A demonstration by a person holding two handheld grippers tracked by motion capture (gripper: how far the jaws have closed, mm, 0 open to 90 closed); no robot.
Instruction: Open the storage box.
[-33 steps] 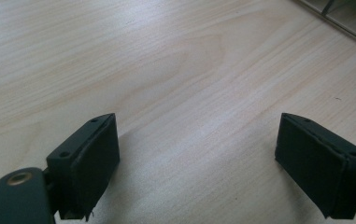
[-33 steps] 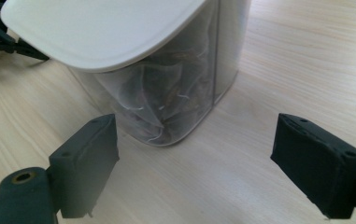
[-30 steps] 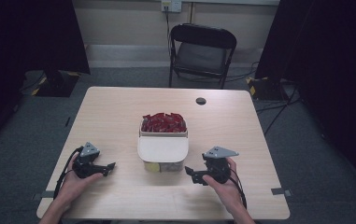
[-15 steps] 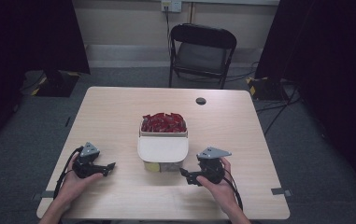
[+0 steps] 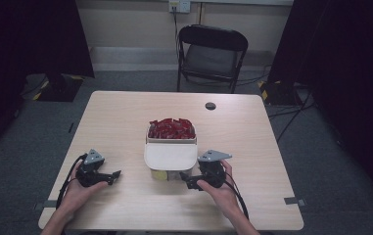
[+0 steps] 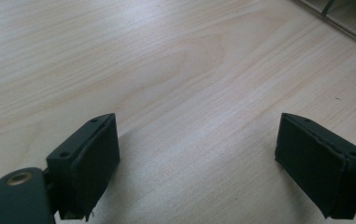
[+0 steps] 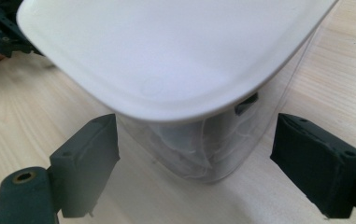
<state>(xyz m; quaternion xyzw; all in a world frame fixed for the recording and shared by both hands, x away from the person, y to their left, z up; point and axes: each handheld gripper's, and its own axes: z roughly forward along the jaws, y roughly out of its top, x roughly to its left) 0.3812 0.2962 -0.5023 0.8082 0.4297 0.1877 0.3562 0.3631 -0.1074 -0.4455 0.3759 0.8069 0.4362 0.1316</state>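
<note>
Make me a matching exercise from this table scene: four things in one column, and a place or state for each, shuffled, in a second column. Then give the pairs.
Things:
1. white lid
2. red packets
3. left gripper
4. folding chair

Places or states:
A. on the floor beyond the table's far edge
B. open over bare wood, away from the containers
C. heaped in the farther container
D. covering the clear container, whose corner stands between the right gripper's open jaws

Pairs: 1-D, 2-C, 3-B, 4-A

Right gripper [image 5: 188, 179] beside white-lidded container [image 5: 170, 157]
</note>
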